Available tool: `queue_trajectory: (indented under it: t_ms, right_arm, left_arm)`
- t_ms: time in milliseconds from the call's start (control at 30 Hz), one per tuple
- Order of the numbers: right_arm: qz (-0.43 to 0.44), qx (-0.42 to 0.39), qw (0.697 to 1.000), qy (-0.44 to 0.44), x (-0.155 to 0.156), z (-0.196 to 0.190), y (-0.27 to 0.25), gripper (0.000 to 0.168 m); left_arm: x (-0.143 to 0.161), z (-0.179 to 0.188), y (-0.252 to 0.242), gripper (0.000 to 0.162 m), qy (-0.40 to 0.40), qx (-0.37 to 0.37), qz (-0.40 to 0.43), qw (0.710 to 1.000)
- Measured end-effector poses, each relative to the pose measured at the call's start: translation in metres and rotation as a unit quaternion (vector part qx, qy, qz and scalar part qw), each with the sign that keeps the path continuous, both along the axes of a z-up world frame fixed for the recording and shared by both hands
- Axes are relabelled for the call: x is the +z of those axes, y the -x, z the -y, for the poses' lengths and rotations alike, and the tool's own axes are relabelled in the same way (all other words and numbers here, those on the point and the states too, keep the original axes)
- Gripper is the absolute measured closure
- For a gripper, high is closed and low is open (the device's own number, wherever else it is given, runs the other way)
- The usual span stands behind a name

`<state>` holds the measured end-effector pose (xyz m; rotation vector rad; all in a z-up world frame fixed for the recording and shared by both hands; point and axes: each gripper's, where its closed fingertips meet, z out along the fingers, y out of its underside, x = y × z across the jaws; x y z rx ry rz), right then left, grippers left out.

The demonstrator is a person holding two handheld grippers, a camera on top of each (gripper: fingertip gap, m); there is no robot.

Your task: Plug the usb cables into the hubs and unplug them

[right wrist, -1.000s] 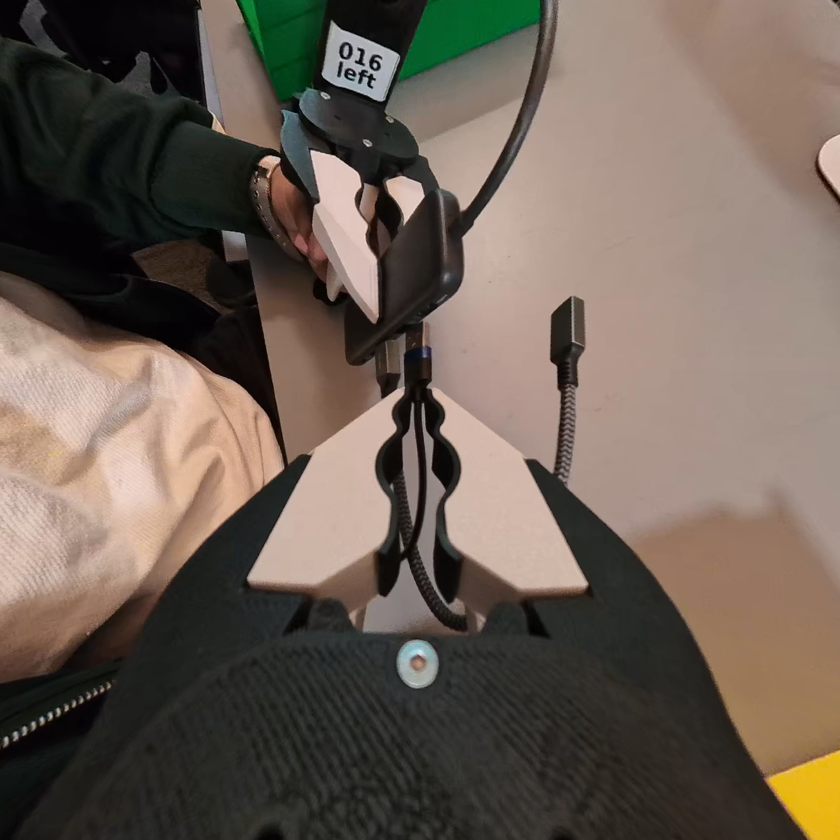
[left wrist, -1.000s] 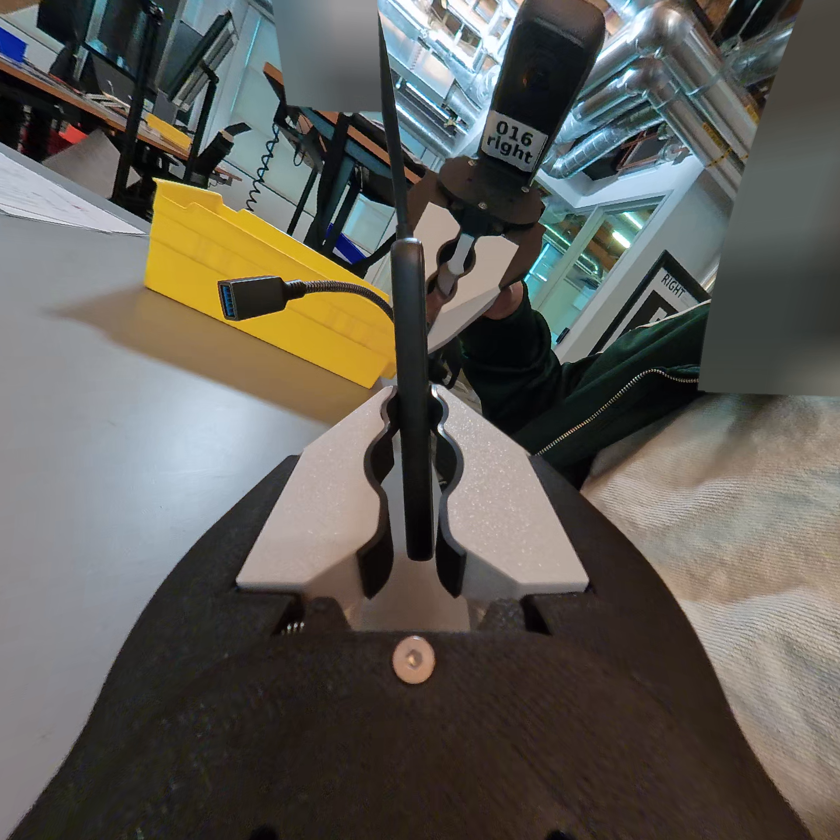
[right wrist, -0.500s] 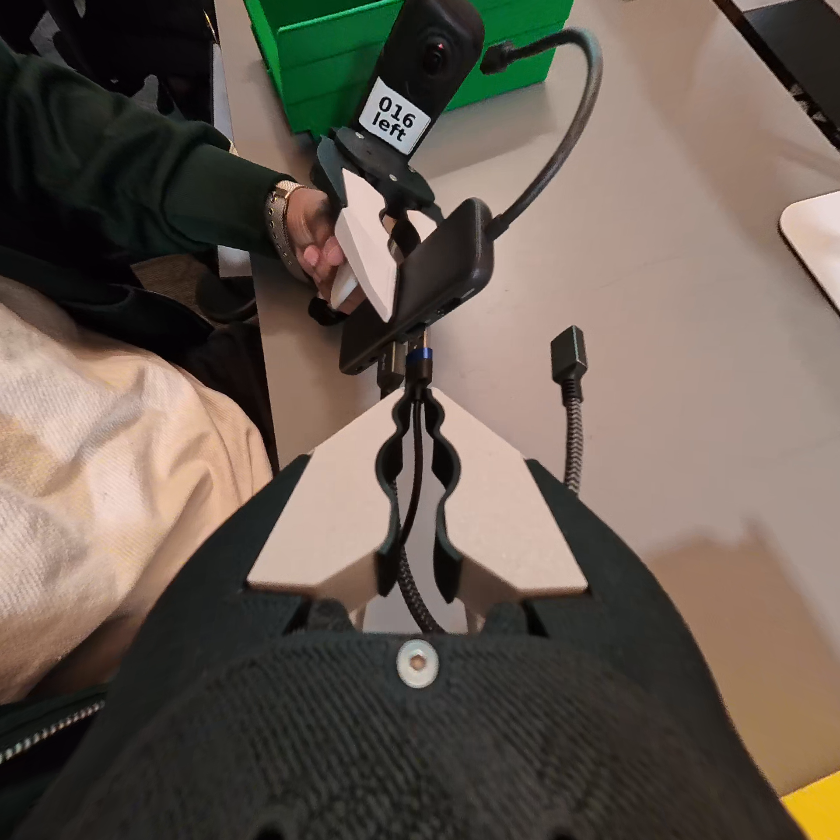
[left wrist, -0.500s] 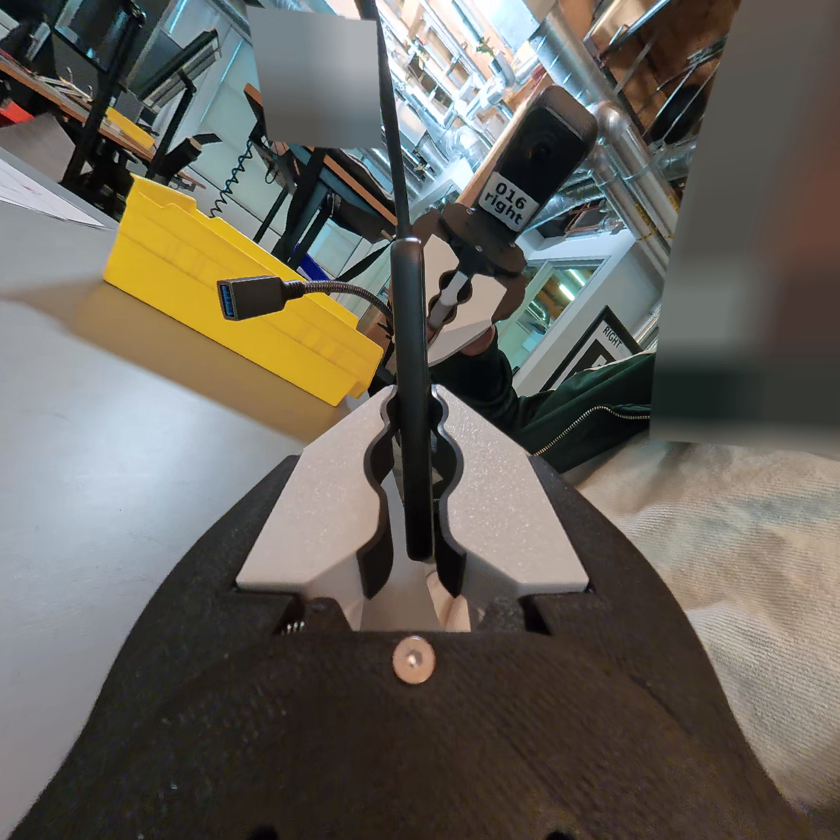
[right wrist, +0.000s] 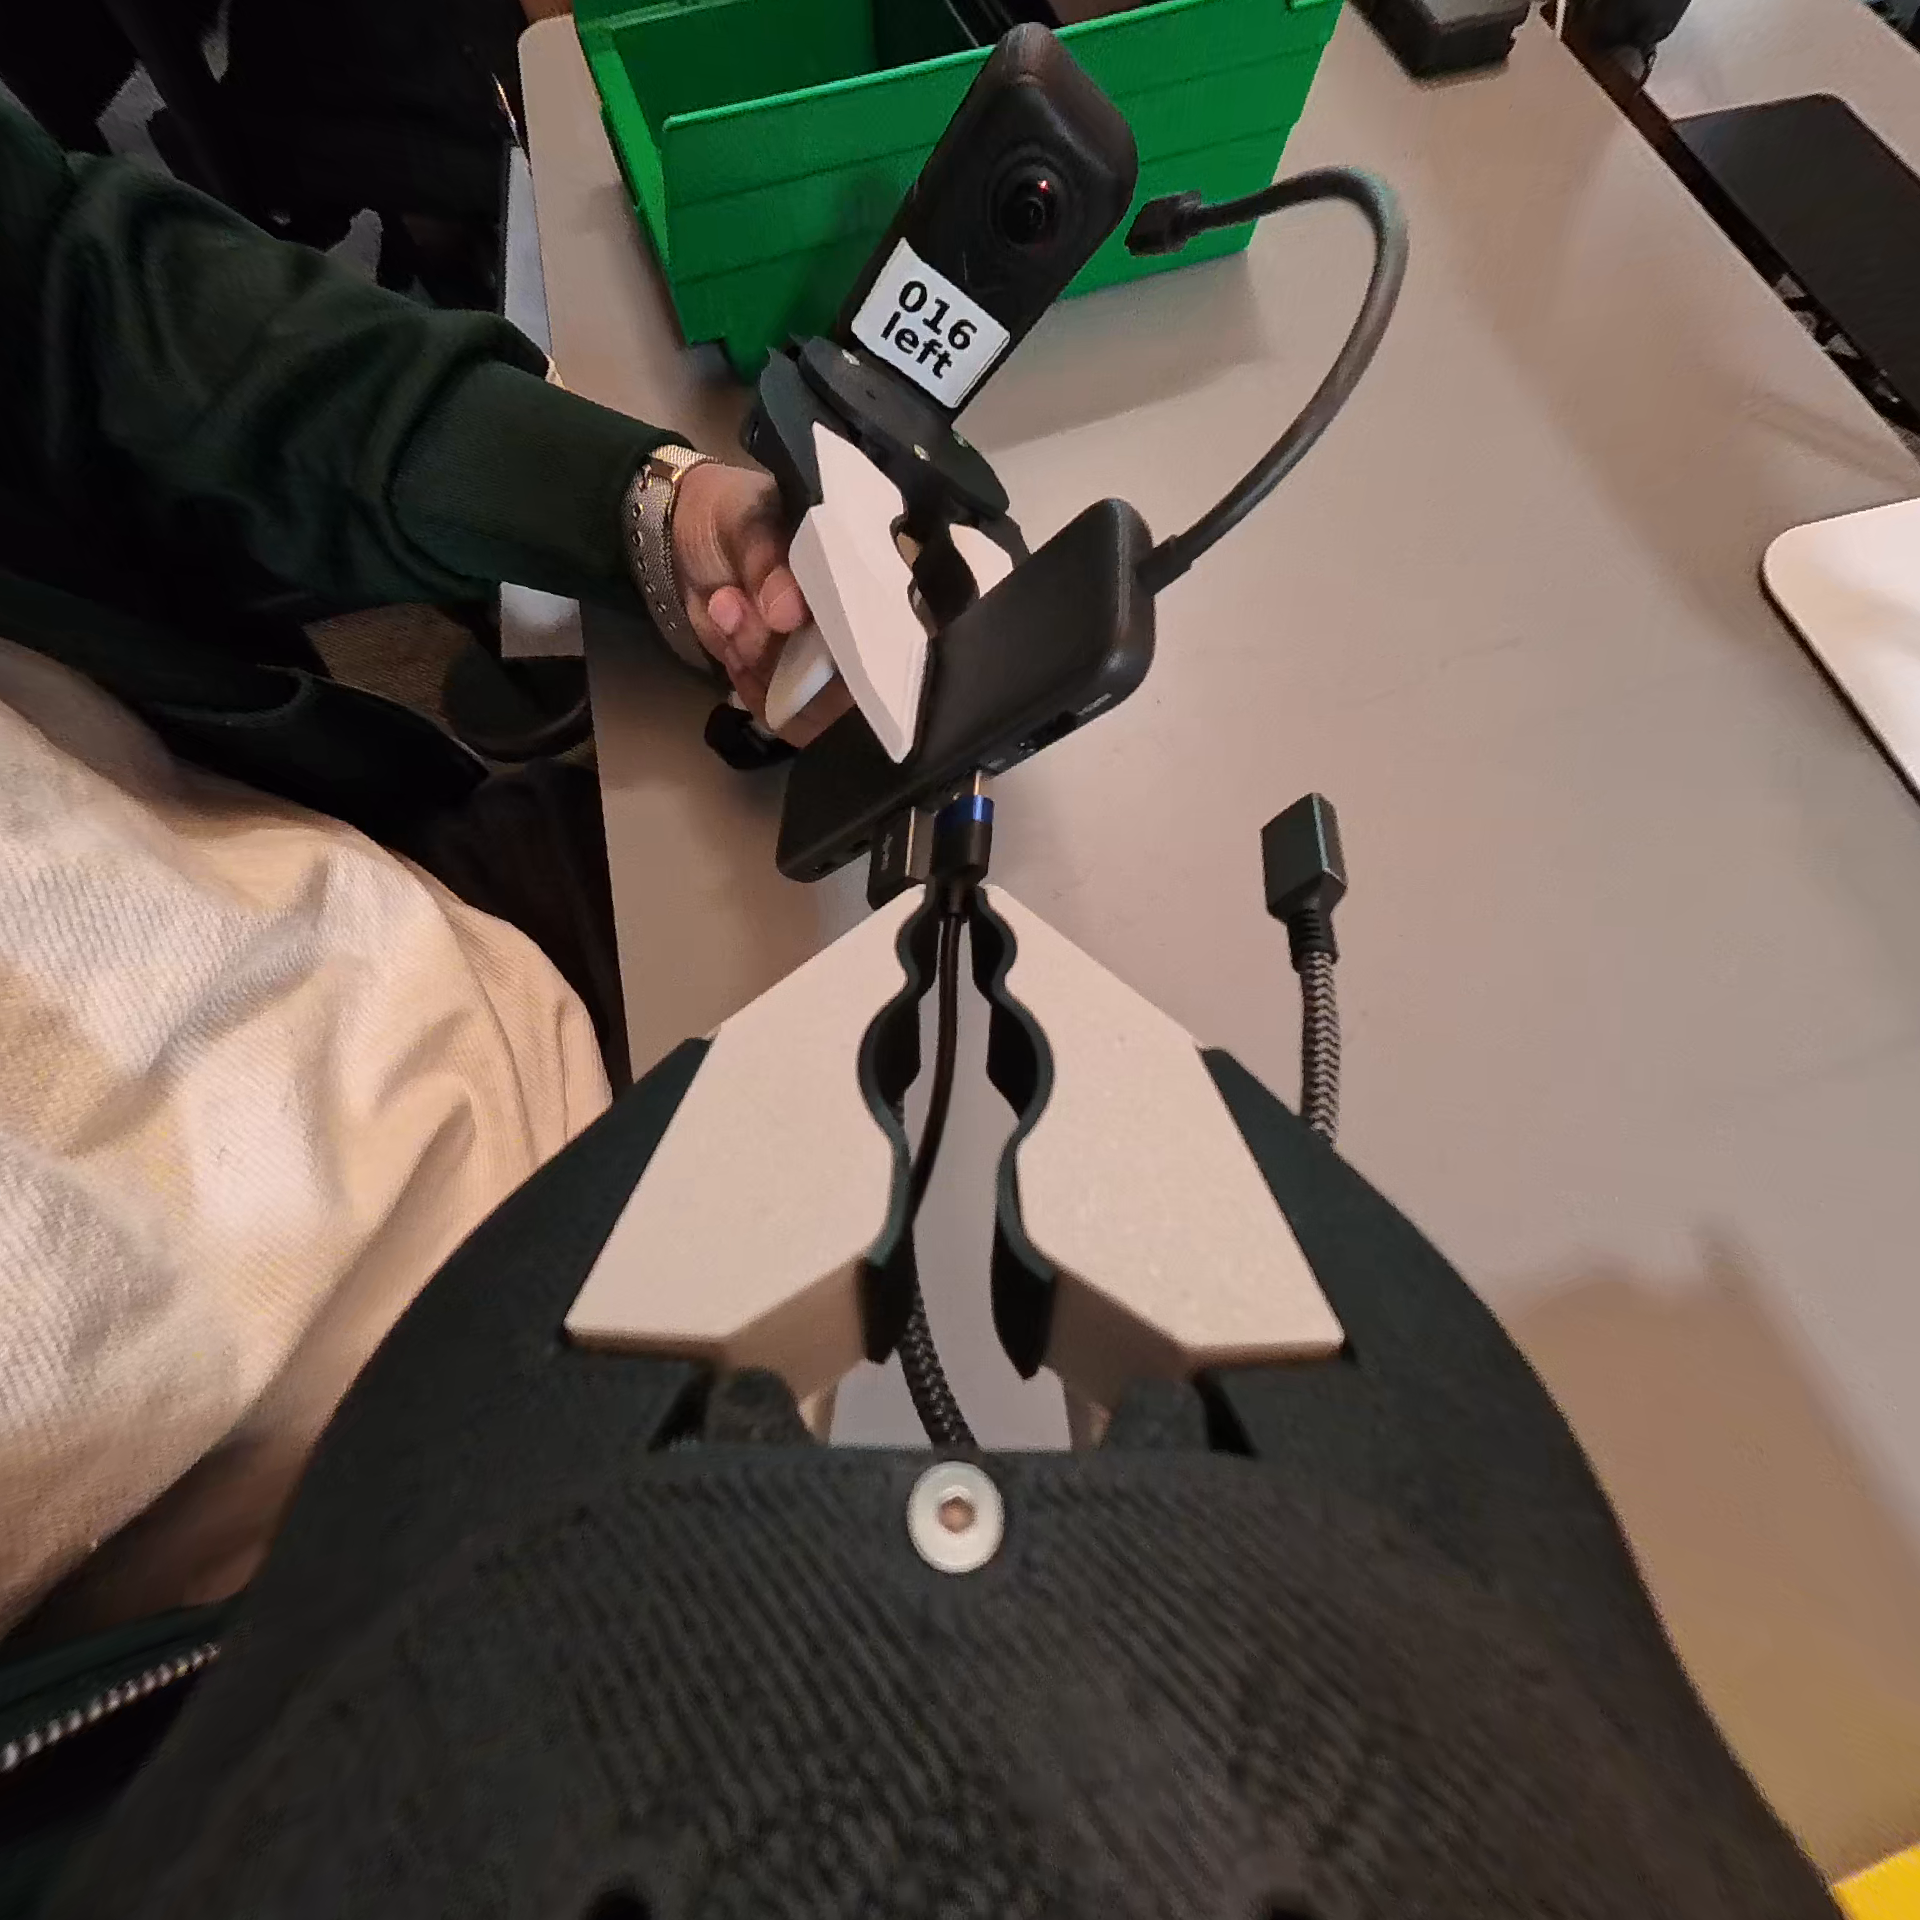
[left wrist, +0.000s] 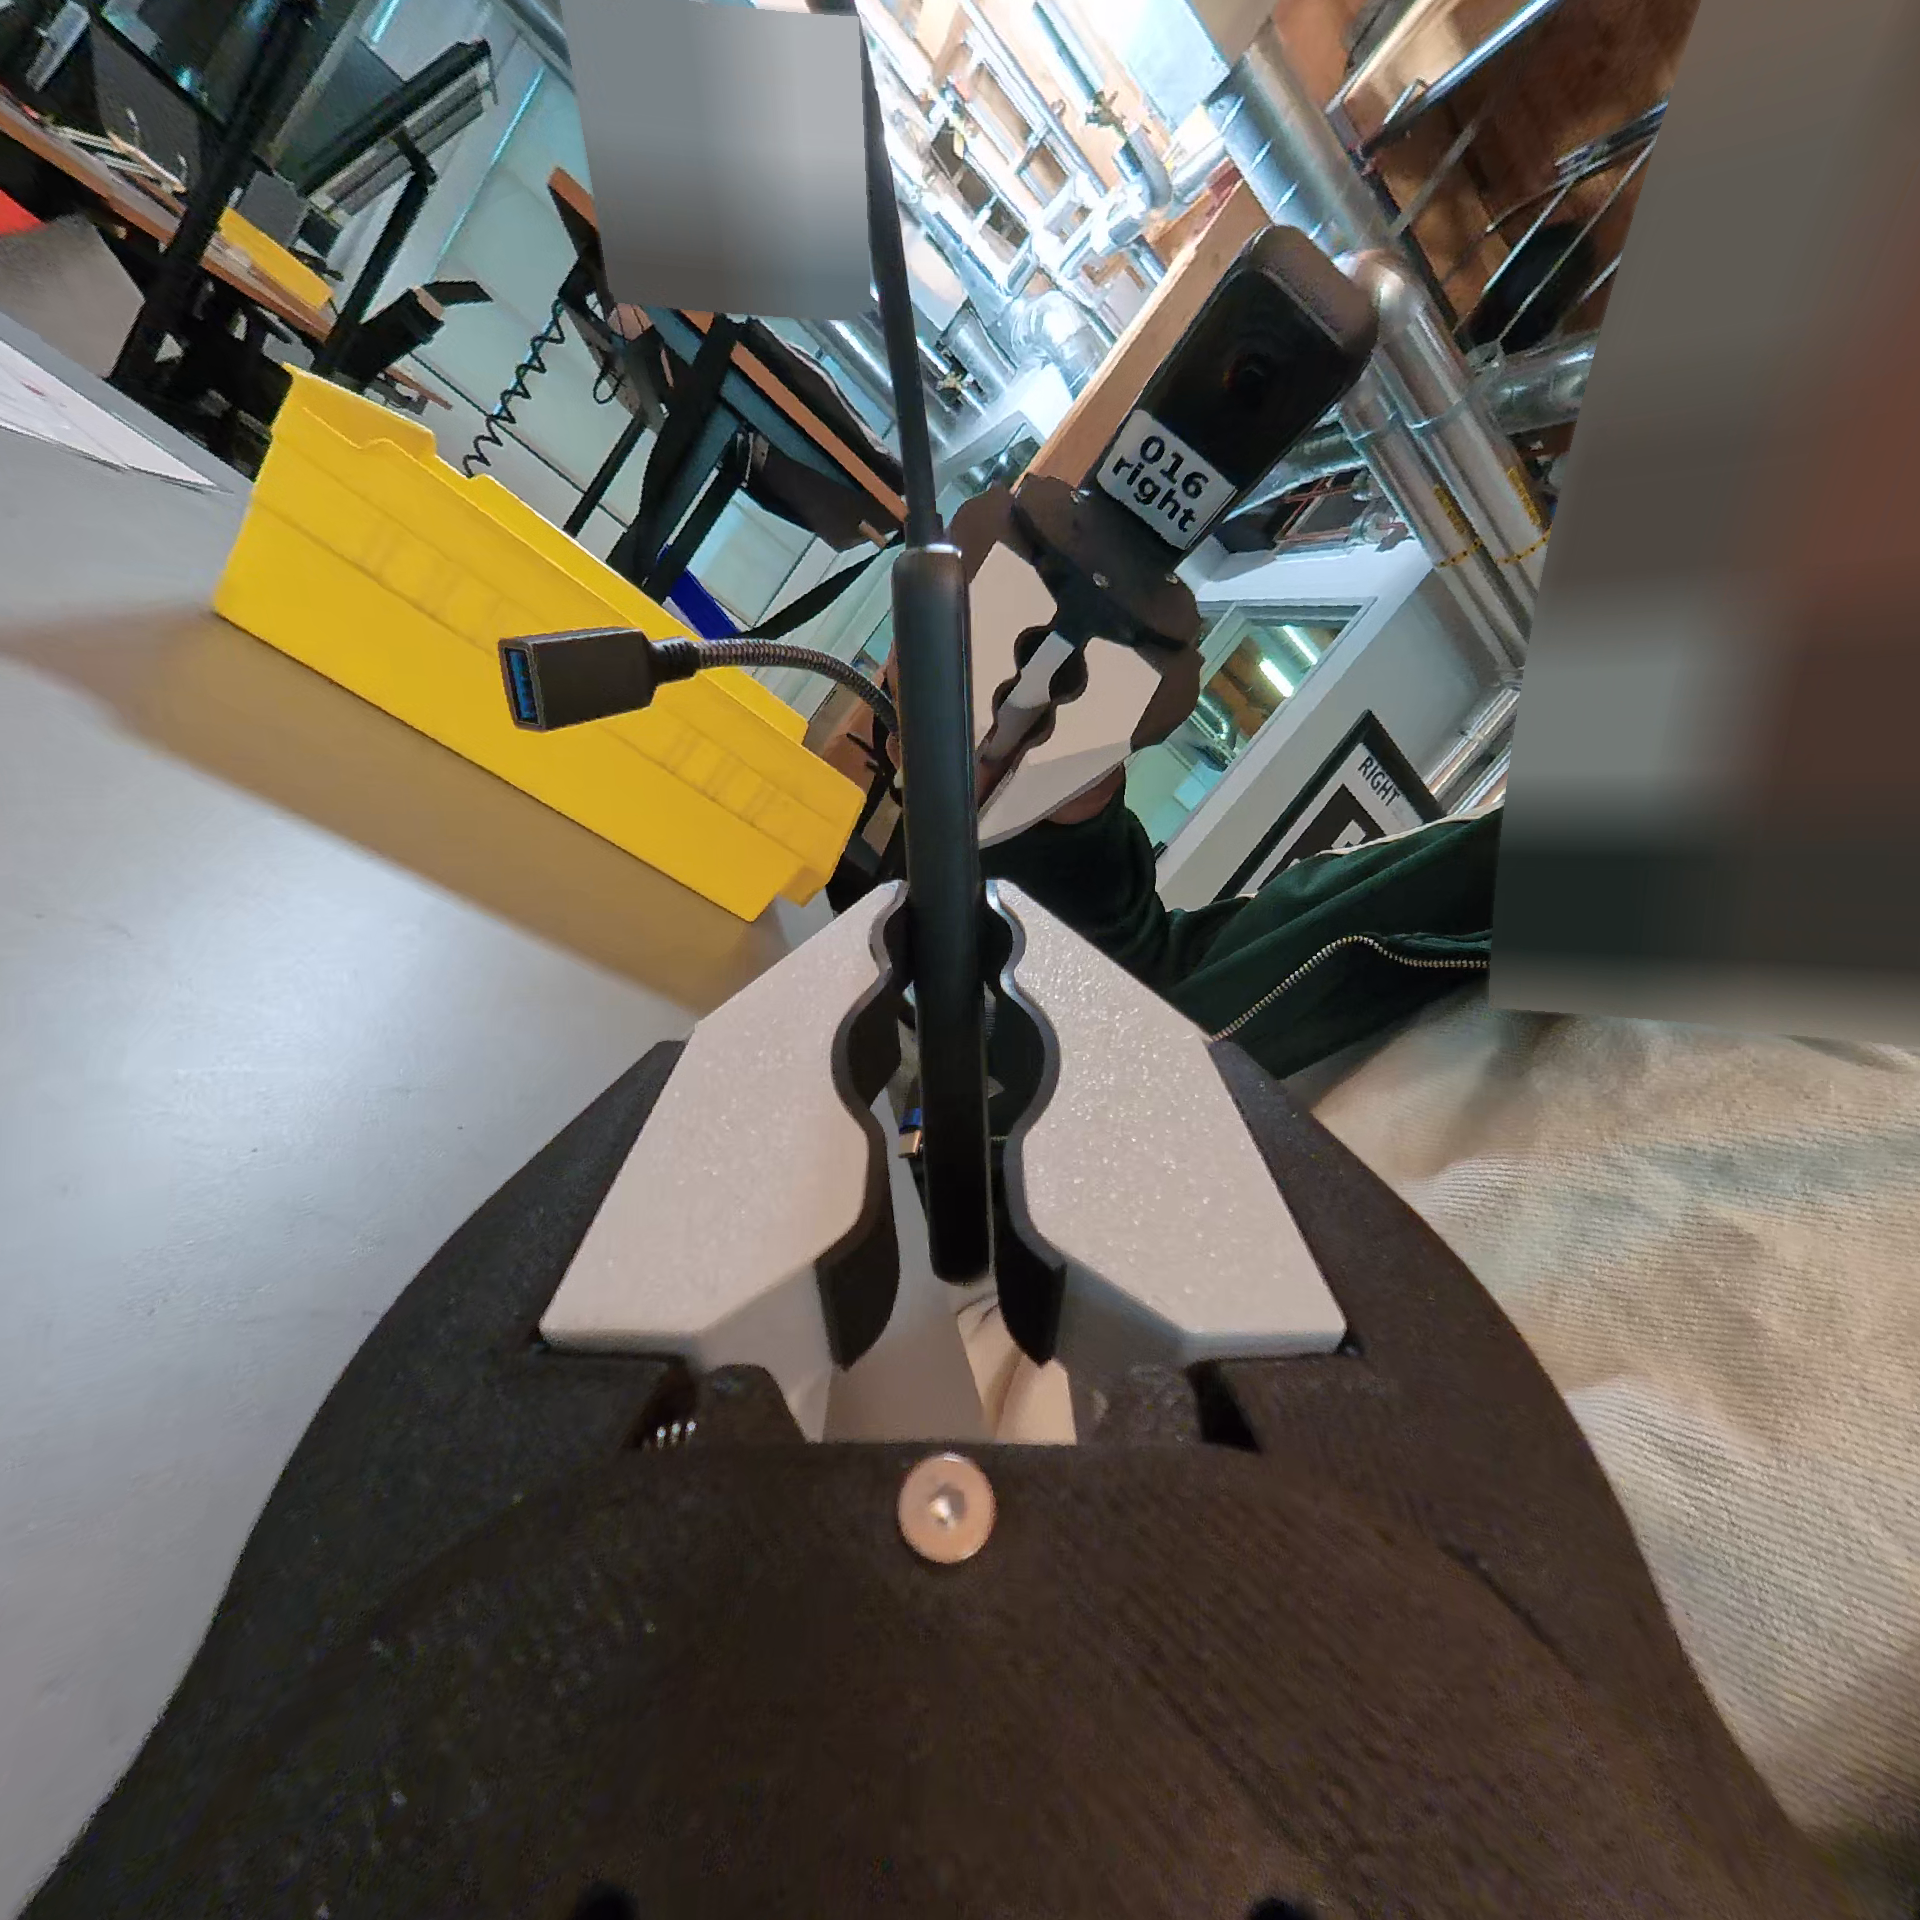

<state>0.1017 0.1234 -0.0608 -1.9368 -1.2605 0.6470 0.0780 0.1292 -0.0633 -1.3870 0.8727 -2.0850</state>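
My left gripper point(left wrist: 940, 899) is shut on a black USB hub point(left wrist: 935, 748), seen edge-on and upright between its fingers. In the right wrist view the hub point(right wrist: 1018, 644) is tilted above the table, held by the left gripper point(right wrist: 920, 675). My right gripper point(right wrist: 951, 899) is shut on a thin black USB cable, just behind its blue-ringed plug point(right wrist: 964, 836). The plug meets the hub's lower edge; how deep it sits is hidden. A grey plug point(right wrist: 891, 857) sits beside it. A braided cable's socket end point(right wrist: 1304, 857) sticks up to the right and also shows in the left wrist view point(left wrist: 577, 675).
A green bin point(right wrist: 790, 135) stands at the table's far end, and the hub's own cable point(right wrist: 1351, 343) arcs toward it. A yellow bin point(left wrist: 436, 613) sits on the grey table point(left wrist: 208, 987). A white flat object point(right wrist: 1860, 623) lies at the right. The person's lap is close by.
Both grippers have tilted and drawn back from each other's cameras while the plug and hub stay together. The green bin has come into the right wrist view.
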Motion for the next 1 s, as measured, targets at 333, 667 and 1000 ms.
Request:
queue_trajectory:
  t_ms: [333,667,1000]
  right_arm:
    - [-0.023,0.003,1.000,0.007,-0.003,0.000,0.002,0.164]
    - [-0.046,0.011,0.999,0.027,-0.004,0.003,0.006,0.164]
    - [-0.054,-0.004,0.999,0.007,0.000,-0.003,0.008,0.164]
  left_arm:
    - [-0.004,0.003,0.000,0.153,-0.021,0.002,-0.014,1.000]
    - [-0.005,0.008,0.002,0.153,-0.013,-0.024,-0.014,1.000]
    - [-0.002,0.005,0.001,0.154,-0.017,-0.014,-0.005,1.000]
